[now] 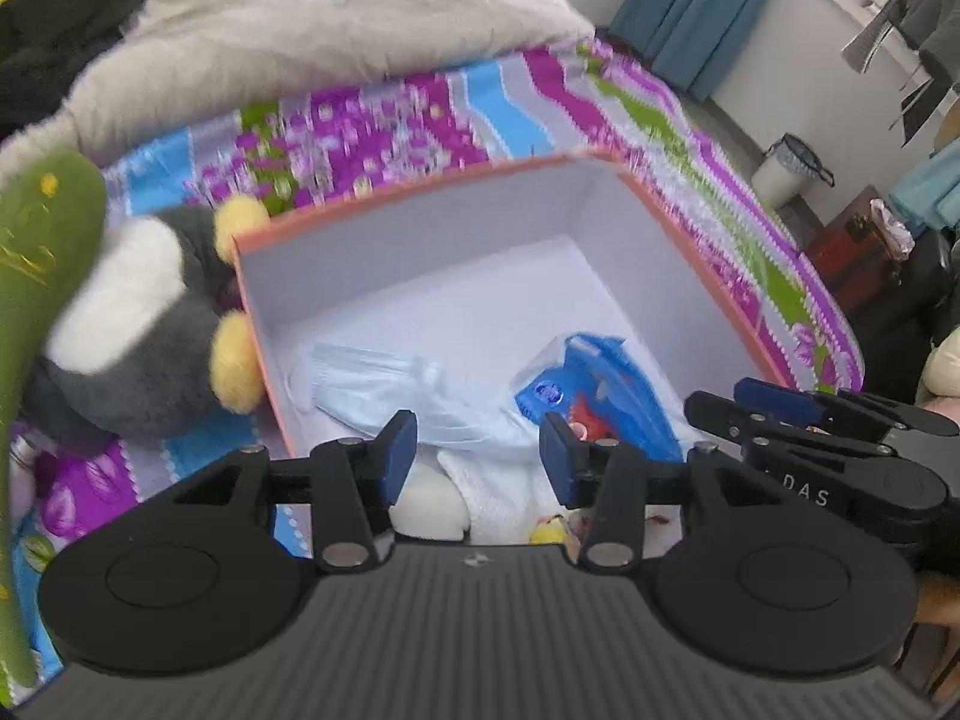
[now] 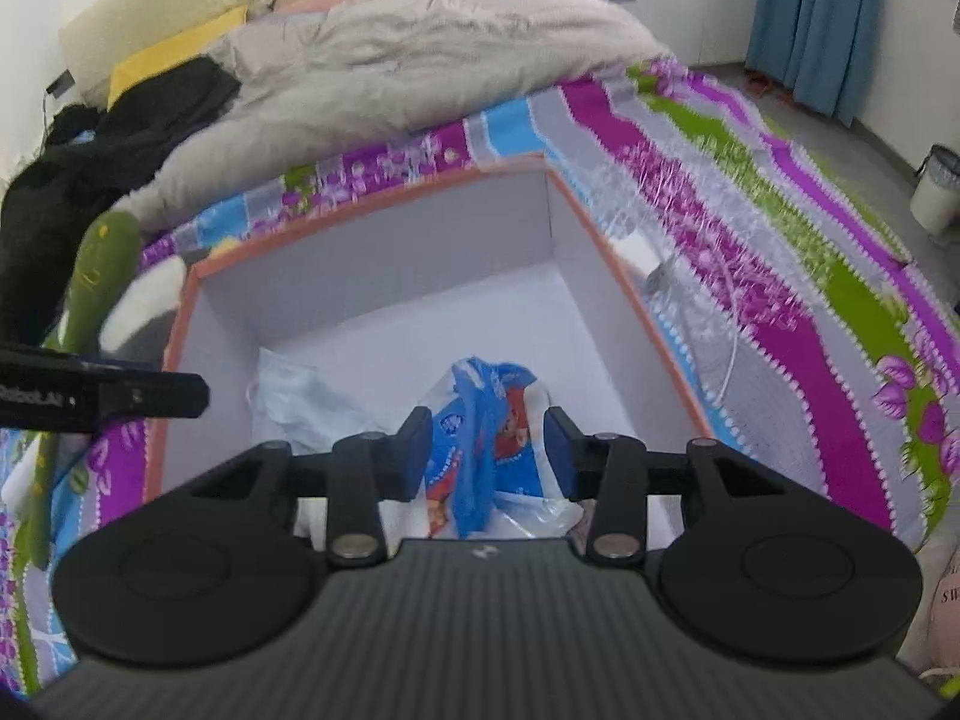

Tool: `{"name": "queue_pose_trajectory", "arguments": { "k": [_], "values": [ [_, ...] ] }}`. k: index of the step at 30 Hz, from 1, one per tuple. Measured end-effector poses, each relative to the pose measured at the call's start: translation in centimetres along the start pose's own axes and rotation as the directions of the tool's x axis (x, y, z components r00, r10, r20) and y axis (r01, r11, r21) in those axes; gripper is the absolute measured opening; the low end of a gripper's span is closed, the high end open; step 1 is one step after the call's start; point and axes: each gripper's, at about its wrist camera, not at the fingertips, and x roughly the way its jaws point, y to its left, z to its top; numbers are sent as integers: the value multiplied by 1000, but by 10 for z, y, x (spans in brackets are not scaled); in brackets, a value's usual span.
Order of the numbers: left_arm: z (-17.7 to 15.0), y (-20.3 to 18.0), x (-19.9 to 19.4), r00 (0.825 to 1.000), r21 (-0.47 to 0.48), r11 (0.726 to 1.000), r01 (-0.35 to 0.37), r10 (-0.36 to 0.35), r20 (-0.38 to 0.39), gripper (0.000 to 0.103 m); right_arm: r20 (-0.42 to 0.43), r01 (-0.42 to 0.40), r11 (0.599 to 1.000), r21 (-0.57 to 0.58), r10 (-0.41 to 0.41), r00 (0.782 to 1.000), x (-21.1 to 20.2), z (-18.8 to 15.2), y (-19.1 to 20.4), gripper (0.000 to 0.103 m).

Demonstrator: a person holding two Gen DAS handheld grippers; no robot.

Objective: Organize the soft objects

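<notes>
Both tools stand wide and empty — the left gripper (image 1: 478, 450) and right gripper (image 2: 489, 450) hover over the box (image 1: 420, 186). The plush penguin (image 1: 138, 324) lies mid-left of frame; I'd grip its body deeply.

We are in a home bedroom: a bed (image 2: 780, 252) with a patterned sheet, a rumpled grey duvet (image 2: 420, 60), blue curtains (image 2: 816, 18) and a small waste bin (image 2: 936, 192).
</notes>
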Motion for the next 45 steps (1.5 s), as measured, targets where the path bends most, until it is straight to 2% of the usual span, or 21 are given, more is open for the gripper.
{"name": "queue_pose_trajectory", "arguments": {
  "k": [4,8,14,20,25,29,34,39,45],
  "values": [
    [-2,-4,-36,997,26,1000,17,-19,71,51,91,-11,1000,6,11,996,-36,2,4,44],
    [-9,-15,-77,986,72,997,19,-31,163,51,200,-17,1000,10,15,980,-79,2,9,44],
    [-26,-28,-139,956,111,993,38,-69,286,51,315,-27,1000,6,24,949,-133,-6,13,44],
    [-54,-39,-191,919,148,988,41,-95,382,51,392,-32,999,-3,30,920,-176,-27,17,44],
    [-86,-42,-225,889,165,984,63,-130,438,51,425,-40,999,-14,42,904,-199,-50,22,44],
    [-113,-45,-247,865,183,982,48,-132,484,51,450,-34,999,-30,44,892,-213,-70,31,44],
    [-145,-49,-264,844,201,979,38,-139,518,51,461,-38,999,-39,52,886,-223,-91,40,44],
    [-172,-51,-269,835,200,980,21,-127,535,51,467,-41,999,-34,52,883,-225,-110,46,44],
    [-194,-48,-263,839,184,983,20,-117,531,51,465,-45,999,-31,54,884,-226,-132,52,44]
  ]
}}
